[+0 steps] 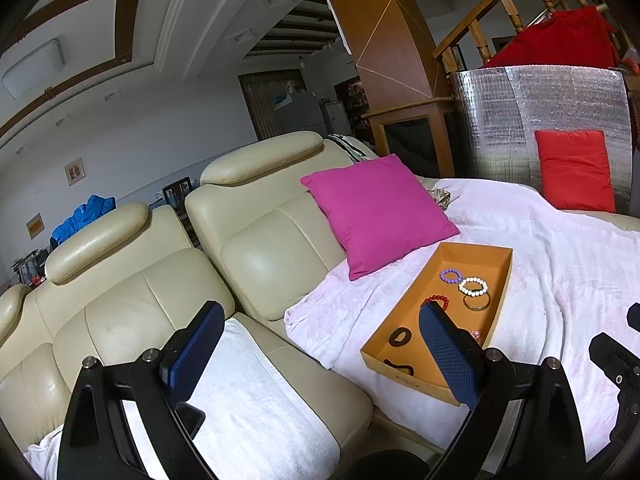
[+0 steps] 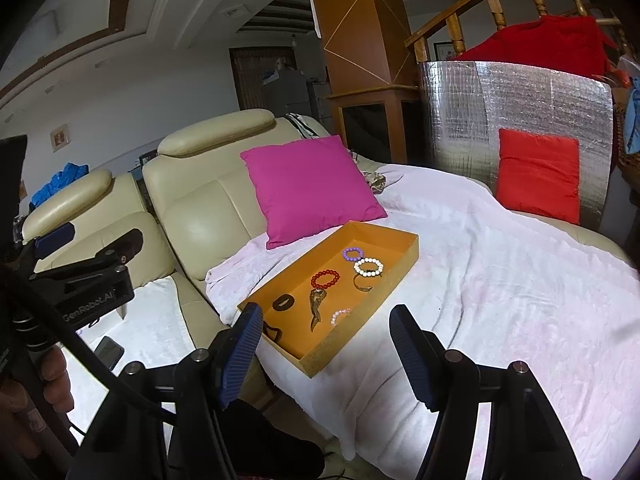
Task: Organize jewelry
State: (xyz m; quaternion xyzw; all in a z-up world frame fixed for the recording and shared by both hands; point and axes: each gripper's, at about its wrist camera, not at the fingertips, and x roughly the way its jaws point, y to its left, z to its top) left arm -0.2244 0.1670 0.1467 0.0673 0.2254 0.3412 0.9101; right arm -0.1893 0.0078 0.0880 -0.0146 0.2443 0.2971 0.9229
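An orange tray [image 2: 404, 254] [image 1: 502, 280] lies on the white blanket on the sofa. In it lie a purple bead bracelet [image 2: 352, 255] [image 1: 451, 275], a white bead bracelet [image 2: 368, 267] [image 1: 473, 286], a red bead bracelet [image 2: 325, 279] [image 1: 436, 301], a brass bangle [image 1: 477, 302], a bronze fish-shaped piece [image 2: 316, 304], a small pink bracelet [image 2: 339, 316] and dark rings [image 2: 283, 301] [image 1: 399, 336]. My left gripper [image 1: 324, 344] is open and empty, held left of the tray. My right gripper [image 2: 326, 338] is open and empty just in front of the tray's near edge.
A magenta pillow [image 2: 310, 188] leans on the cream sofa back [image 2: 200, 208] behind the tray. A red pillow [image 2: 538, 174] rests against a silver foil panel [image 2: 500, 104]. A white towel [image 1: 256, 392] and a dark phone [image 2: 108, 350] lie on the left seat.
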